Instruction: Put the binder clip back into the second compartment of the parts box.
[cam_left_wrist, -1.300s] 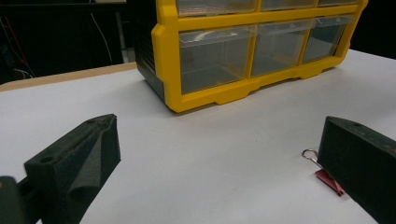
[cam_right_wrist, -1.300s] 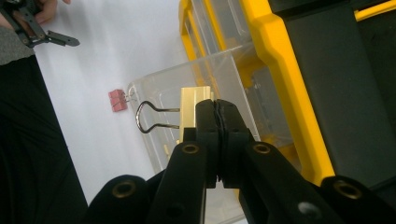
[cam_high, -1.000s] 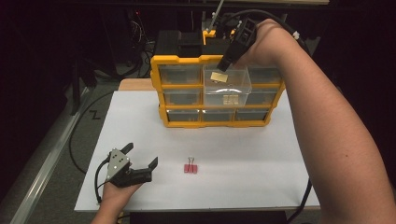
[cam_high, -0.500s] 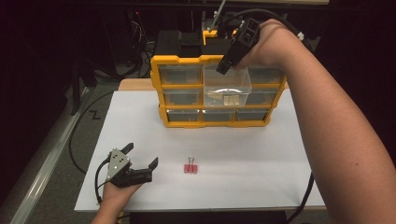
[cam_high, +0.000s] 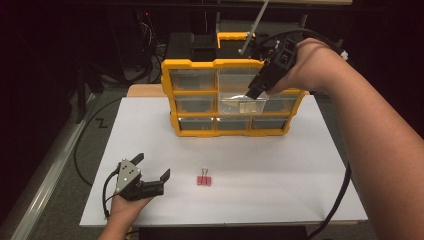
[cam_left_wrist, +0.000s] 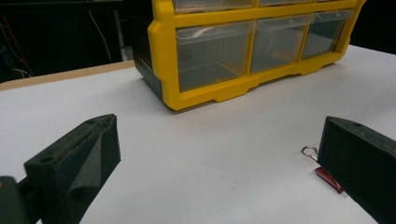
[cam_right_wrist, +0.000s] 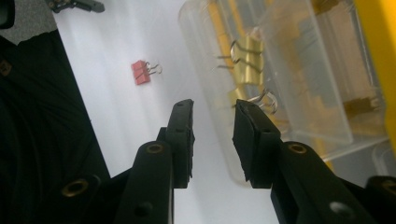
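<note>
Hovering our right gripper (cam_high: 254, 91) over the pulled-out middle drawer (cam_high: 243, 104) of the yellow organizer (cam_high: 172, 95), jaws pointing down and left in the high view. Jaws have just been opening; in the right gripper view (cam_right_wrist: 212, 116) they stand a little apart with nothing between them, pads bare. Drawer (cam_right_wrist: 299, 70) is clear plastic, with gold clips (cam_right_wrist: 246, 63) lying inside, one just past the jaw tips. High view shows the same gold clips (cam_high: 246, 106) in the drawer below the gripper.

Our left gripper (cam_high: 150, 172) rests near the front left of the white bench (cam_high: 280, 165), held low in our left hand (cam_high: 125, 207), jaws wide apart and empty. Left gripper view (cam_left_wrist: 212, 154) confirms: both jaws well apart, only bench between them.

Red clip (cam_high: 204, 179) lies flat on the bench, just right of the left gripper, well apart from the organizer. In the left gripper view the red clip (cam_left_wrist: 327, 178) sits partly hidden behind the right-hand jaw, its wire loop sticking out. It also shows in the right gripper view (cam_right_wrist: 141, 72), far off on the bench.
</note>
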